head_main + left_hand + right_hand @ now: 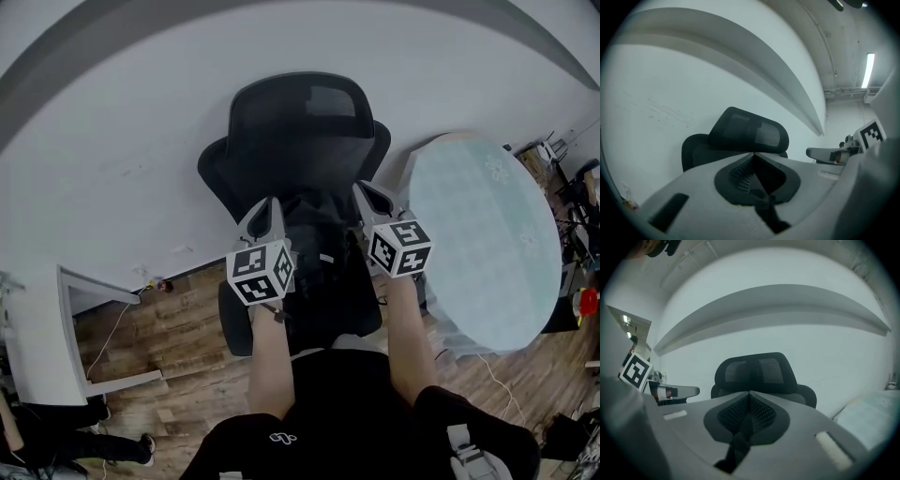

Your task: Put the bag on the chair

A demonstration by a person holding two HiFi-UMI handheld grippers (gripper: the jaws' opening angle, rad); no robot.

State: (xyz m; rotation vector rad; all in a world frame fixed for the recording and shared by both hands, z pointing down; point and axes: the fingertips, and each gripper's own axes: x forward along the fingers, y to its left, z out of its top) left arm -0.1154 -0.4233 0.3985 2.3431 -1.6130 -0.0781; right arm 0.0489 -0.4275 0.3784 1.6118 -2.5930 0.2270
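Observation:
A black mesh office chair (298,127) stands against the white wall, straight ahead of me. A black bag (323,281) hangs between my two grippers, low over the chair's seat; black on black hides whether it touches the seat. My left gripper (272,206) is shut on a dark bag strap (765,208) that runs down from its jaws. My right gripper (366,192) is likewise shut on a strap (738,444). In both gripper views the chair's headrest (749,130) (755,371) rises just beyond the shut jaws.
A round table with a pale green top (487,234) stands close on the chair's right. A white desk (37,337) is at the left, with a cable on the wooden floor (169,328). Clutter sits at the far right edge (581,300).

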